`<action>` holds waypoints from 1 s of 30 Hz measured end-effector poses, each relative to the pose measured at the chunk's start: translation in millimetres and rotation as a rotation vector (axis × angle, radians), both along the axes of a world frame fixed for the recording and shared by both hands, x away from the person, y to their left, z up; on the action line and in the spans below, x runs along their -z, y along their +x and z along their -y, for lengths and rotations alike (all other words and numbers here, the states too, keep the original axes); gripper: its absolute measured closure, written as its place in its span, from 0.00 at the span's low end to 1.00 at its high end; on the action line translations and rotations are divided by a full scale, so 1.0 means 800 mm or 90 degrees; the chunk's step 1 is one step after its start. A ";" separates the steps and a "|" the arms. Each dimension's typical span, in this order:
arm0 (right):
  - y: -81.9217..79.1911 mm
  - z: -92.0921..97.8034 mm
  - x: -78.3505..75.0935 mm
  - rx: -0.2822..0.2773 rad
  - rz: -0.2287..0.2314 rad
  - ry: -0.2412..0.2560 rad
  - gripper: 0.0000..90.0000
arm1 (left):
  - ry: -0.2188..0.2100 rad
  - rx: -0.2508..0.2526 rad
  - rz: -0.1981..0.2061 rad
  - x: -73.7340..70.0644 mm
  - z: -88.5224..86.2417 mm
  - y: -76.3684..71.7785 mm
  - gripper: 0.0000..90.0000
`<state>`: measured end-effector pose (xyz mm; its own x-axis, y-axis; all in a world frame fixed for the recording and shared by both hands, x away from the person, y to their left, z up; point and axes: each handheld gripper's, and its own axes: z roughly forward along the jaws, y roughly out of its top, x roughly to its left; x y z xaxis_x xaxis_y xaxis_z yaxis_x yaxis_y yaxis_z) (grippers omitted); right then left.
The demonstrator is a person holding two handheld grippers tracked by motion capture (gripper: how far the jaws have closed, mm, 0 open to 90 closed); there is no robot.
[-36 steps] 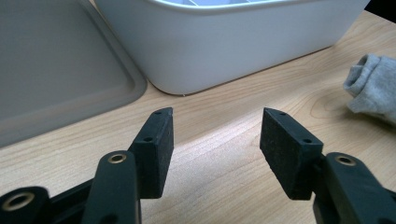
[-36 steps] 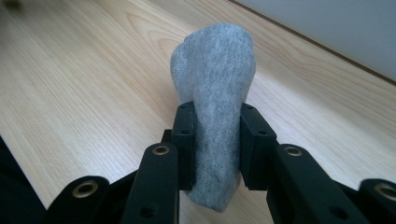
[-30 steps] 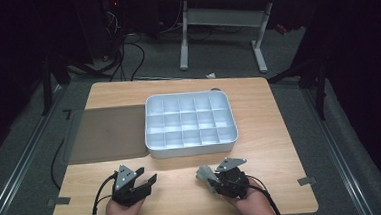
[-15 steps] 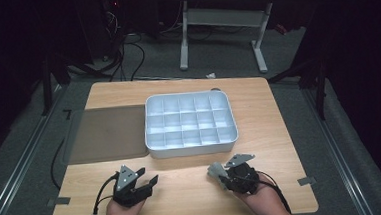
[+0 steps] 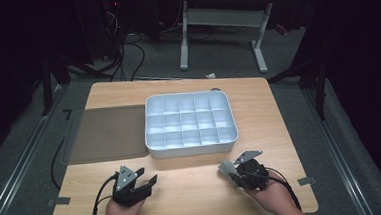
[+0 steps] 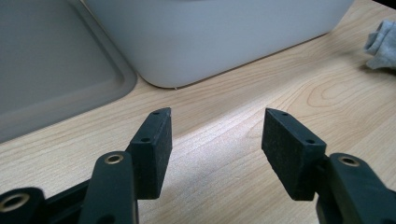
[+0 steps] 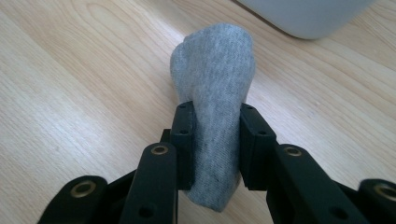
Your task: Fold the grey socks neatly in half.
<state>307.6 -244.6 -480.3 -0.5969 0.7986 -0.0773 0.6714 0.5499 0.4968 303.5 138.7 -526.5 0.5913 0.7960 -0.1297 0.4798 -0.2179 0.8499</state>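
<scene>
Right gripper view: we note right gripper (image 7: 215, 140) pinching cloth (image 7: 215, 88); left gripper (image 6: 215, 140) spread, empty. Next, likely: tray (image 5: 191, 146).

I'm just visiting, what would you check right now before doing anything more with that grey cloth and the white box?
1. Grey cloth clamped in right hand-held gripper: ok.
2. Left hand-held gripper open and holding nothing: ok.
3. White divided box has free compartments: ok, all look empty.
4. Wooden table bare between right hand-held gripper and box: ok.
5. Grey lid lies flat beside box, not over it: ok.
6. How firm the grip on the cloth is: cannot tell.
</scene>
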 end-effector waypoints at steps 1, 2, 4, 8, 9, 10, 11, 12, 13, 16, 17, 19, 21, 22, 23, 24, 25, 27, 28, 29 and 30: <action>0.000 0.003 -0.001 0.004 -0.002 0.002 0.79 | 0.001 0.000 0.000 0.000 0.000 0.000 0.48; 0.000 0.006 -0.002 0.009 -0.005 0.003 0.79 | 0.001 -0.001 0.000 0.000 0.000 0.000 0.48; 0.001 0.012 -0.004 0.013 -0.006 0.005 0.79 | 0.001 0.000 0.000 0.000 0.000 0.000 0.48; 0.002 0.017 -0.005 0.019 -0.003 0.002 0.79 | 0.002 0.003 0.000 0.001 0.001 0.000 0.48; 0.002 0.018 -0.005 0.019 -0.005 0.002 0.79 | 0.002 0.003 0.000 0.001 0.001 0.000 0.48; 0.002 0.018 -0.006 0.019 -0.006 0.000 0.80 | 0.003 0.003 0.000 0.001 0.001 0.000 0.48; 0.002 0.018 -0.006 0.020 -0.006 -0.001 0.79 | 0.003 0.003 0.000 0.001 0.001 0.000 0.48; 0.003 0.018 -0.006 0.020 -0.006 -0.001 0.79 | 0.003 0.003 -0.001 0.001 0.001 0.000 0.48; 0.003 0.019 -0.007 0.018 -0.005 -0.001 0.80 | 0.004 0.003 -0.002 0.001 0.001 0.001 0.48; 0.006 0.020 -0.010 0.021 -0.010 0.004 0.79 | 0.001 0.002 -0.005 0.002 0.000 0.002 0.49; 0.007 0.021 -0.011 0.025 -0.014 0.009 0.80 | -0.001 0.002 -0.006 0.002 0.000 0.002 0.49; 0.009 0.023 -0.014 0.029 -0.015 0.016 0.80 | 0.003 0.004 -0.010 0.002 0.000 0.003 0.49; 0.010 0.024 -0.016 0.031 -0.018 0.021 0.80 | -0.003 0.000 -0.013 0.002 -0.001 0.005 0.49; 0.011 0.024 -0.017 0.030 -0.017 0.021 0.80 | -0.005 0.000 -0.014 0.001 -0.002 0.005 0.49; 0.012 0.023 -0.018 0.030 -0.016 0.021 0.80 | -0.004 0.000 -0.013 0.001 -0.002 0.005 0.49; 0.013 0.023 -0.020 0.030 -0.014 0.019 0.80 | -0.002 0.001 -0.012 0.001 -0.002 0.005 0.49; 0.014 0.023 -0.022 0.030 -0.014 0.019 0.80 | 0.000 0.002 -0.010 0.001 -0.002 0.004 0.49; 0.015 0.022 -0.025 0.031 -0.012 0.019 0.80 | -0.003 0.001 -0.008 0.000 -0.003 0.004 0.49; 0.015 0.021 -0.026 0.031 -0.012 0.019 0.80 | -0.004 0.001 -0.005 -0.001 -0.003 0.003 0.49; 0.014 0.021 -0.028 0.029 -0.011 0.018 0.80 | -0.004 0.001 -0.002 -0.001 -0.003 0.003 0.49; 0.014 0.020 -0.030 0.026 -0.010 0.016 0.80 | -0.005 0.001 -0.002 -0.001 -0.003 0.003 0.49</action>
